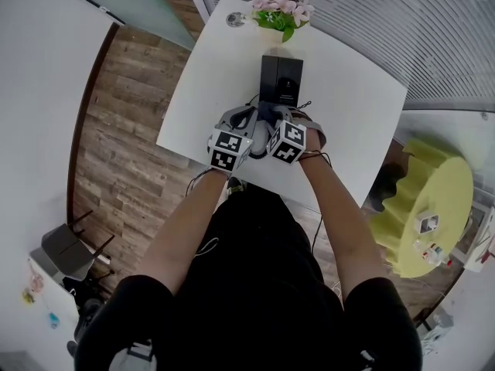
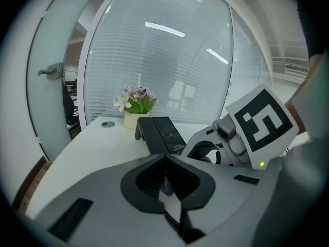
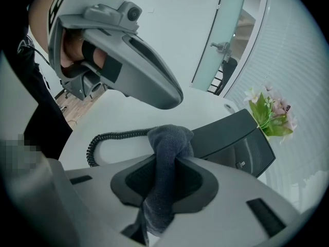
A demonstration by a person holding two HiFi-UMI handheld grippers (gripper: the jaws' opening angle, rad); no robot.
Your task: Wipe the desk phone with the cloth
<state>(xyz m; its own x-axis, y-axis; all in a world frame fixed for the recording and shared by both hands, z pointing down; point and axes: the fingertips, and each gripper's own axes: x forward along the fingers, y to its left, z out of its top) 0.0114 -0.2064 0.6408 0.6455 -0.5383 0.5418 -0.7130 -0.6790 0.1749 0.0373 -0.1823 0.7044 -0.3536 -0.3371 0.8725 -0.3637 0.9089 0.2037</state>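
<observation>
The black desk phone [image 1: 280,81] stands on the white table [image 1: 348,107], just beyond both grippers. It shows too in the left gripper view as the phone [image 2: 162,133] and in the right gripper view as the phone [image 3: 231,138]. My right gripper [image 3: 172,161] is shut on a grey cloth [image 3: 167,153], which pokes out ahead of the jaws, close to the phone's near edge. A coiled black cord [image 3: 105,138] lies on the table to the left. My left gripper [image 2: 165,161] has its jaw tips together, with nothing clearly held. Side by side, the left gripper [image 1: 241,122] and right gripper [image 1: 290,122] flank the cloth [image 1: 261,132].
A pot of pink flowers [image 1: 280,10] stands behind the phone, with a round cable grommet [image 1: 236,19] to its left. Blinds and a glass door [image 2: 56,71] back the table. A yellow-green seat [image 1: 429,199] stands right of the table, and wooden floor [image 1: 124,130] lies to its left.
</observation>
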